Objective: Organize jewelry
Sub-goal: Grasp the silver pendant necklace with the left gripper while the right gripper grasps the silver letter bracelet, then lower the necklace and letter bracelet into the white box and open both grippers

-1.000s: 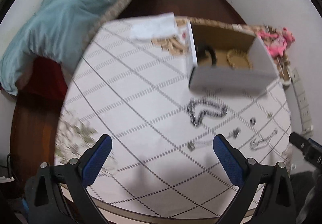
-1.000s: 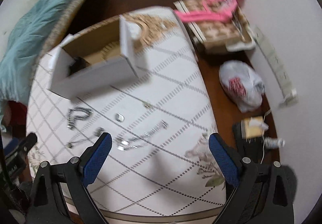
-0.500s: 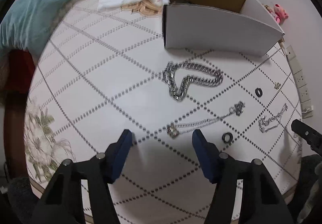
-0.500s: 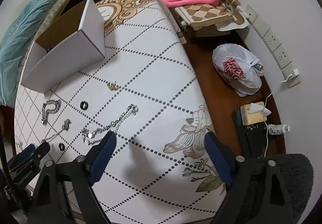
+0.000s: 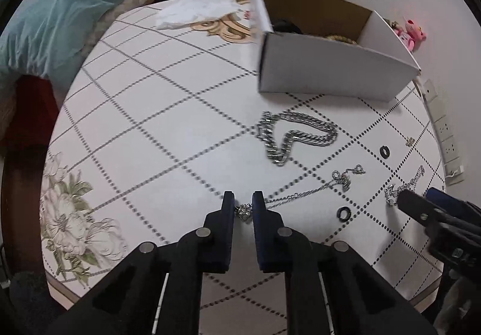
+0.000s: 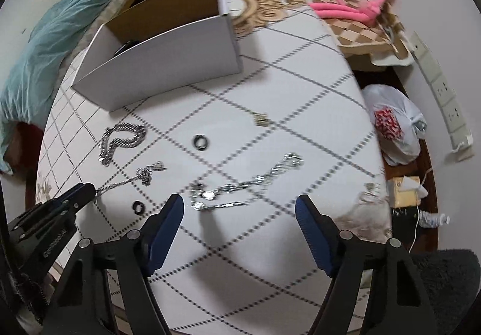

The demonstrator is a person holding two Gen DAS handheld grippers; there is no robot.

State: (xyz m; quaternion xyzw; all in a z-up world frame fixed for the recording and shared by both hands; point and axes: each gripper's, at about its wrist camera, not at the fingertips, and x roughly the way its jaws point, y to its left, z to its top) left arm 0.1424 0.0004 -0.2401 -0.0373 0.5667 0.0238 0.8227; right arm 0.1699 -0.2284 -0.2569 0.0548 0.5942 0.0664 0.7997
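A: Bedroom, round counter (image 5: 156, 130) with white diamond-print cloth, teal blanket (image 5: 60, 13) on the bed far left of the jaws. White paper (image 5: 198, 8) ahead-left, open cardboard box (image 5: 330, 73) straight ahead and a bit right of the left jaws.

B: Left gripper (image 5: 243, 202)?

A: Down at the counter, jaws nearly shut, the pendant end of the thin chain necklace (image 5: 300, 193) sitting right between them. Looks pinched, but I can't confirm actual contact. Chain trails off right of the jaws toward its clasp, flat on the cloth.

B: Why there?

A: My guess: the pendant is the bulkiest bit, easier to catch than fine chain.

B: Other stuff?

A: Thick curb chain (image 5: 294, 133) ahead-right of the left jaws, between them and the box. Black ring (image 5: 344, 213) just right of the jaws, second black ring (image 6: 200, 142) ahead of the right jaws, small gold charm (image 6: 261, 119) beyond it.

B: Right gripper (image 6: 239, 208)?

A: Jaws wide open, holding nothing, low over the counter. Silver bracelet (image 6: 240, 187) lies just ahead between them, blurred. Probably lined up for it.

B: Box?

A: Something dark and a beaded piece already inside; the loose pieces likely go there too.
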